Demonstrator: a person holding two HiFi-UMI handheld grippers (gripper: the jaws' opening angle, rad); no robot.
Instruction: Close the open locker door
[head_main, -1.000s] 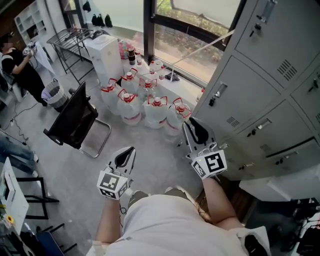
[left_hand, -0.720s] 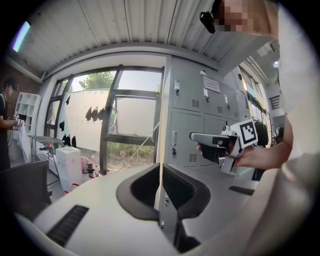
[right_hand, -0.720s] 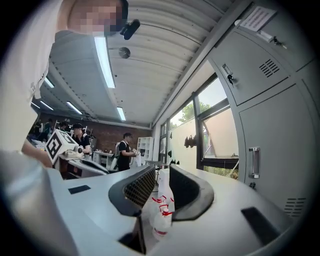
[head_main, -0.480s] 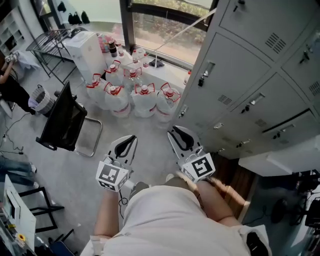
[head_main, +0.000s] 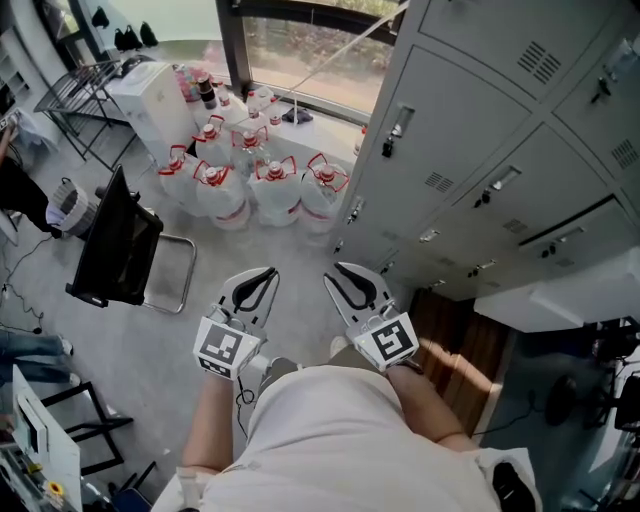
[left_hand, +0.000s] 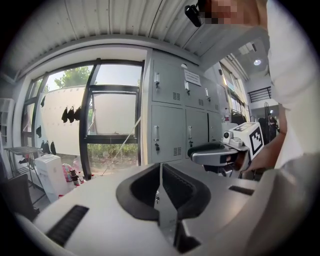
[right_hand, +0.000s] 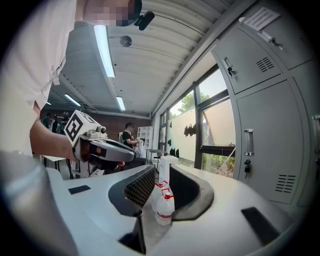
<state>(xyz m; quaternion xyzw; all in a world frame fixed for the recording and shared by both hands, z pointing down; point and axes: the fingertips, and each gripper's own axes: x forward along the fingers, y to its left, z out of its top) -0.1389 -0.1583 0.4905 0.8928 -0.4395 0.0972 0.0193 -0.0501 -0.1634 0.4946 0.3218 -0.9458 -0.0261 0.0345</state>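
Change: right gripper (head_main: 338, 276) has backed off the locker bank (head_main: 480, 130) over the last second. It was close to the lower lockers at 2 o'clock; now it sits at centre, just beside the left gripper (head_main: 266, 272), both in front of the torso. Head view has swung too, and the lockers now fill 12 to 3 o'clock.

Right jaws are partly spread with nothing between them (only the water jugs (head_main: 270, 185) at 11 o'clock show through the gap, far off). Left jaws are pressed together, empty.

Every door I can see on the bank sits flush. The pale panel (head_main: 560, 300) jutting out at 3 o'clock over a dark gap is my best guess for the open door, can't confirm. Neither gripper touches it.

Read: no push under way; the next move likely needs a turn toward 3 o'clock.
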